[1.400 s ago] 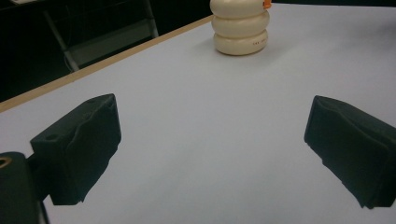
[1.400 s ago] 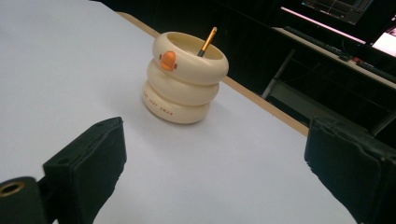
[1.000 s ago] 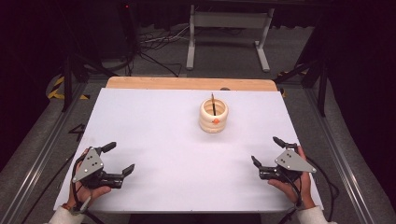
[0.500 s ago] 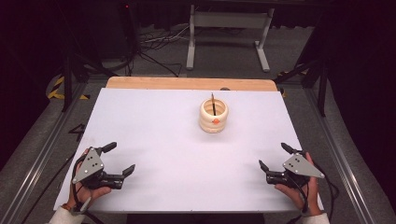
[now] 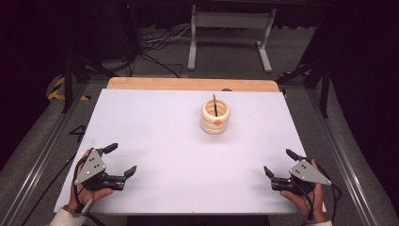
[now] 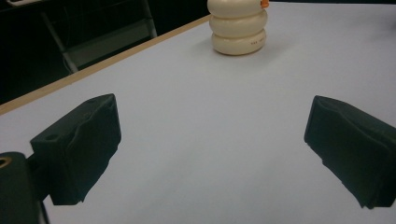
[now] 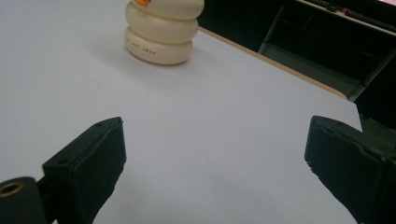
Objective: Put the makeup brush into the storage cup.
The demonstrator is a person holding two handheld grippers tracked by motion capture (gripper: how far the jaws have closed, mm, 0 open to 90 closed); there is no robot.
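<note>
A cream ringed holder with an orange mark stands upright on the white table, right of centre toward the back, and a dark pen sticks up out of it. The same holder appears far ahead in the left gripper view and again, as holder, in the right gripper view. My left gripper rests open near the front left corner, nothing between its jaws. Near the front right corner my right gripper is open and holds nothing. Both are well short of the holder.
A wooden strip runs along the table's far edge. Behind it stand a metal frame and loose cables on the floor. Metal rails flank the table on both sides.
My right gripper has drawn back toward the front right corner of the table, still open. The left gripper and the holder have stayed put.
</note>
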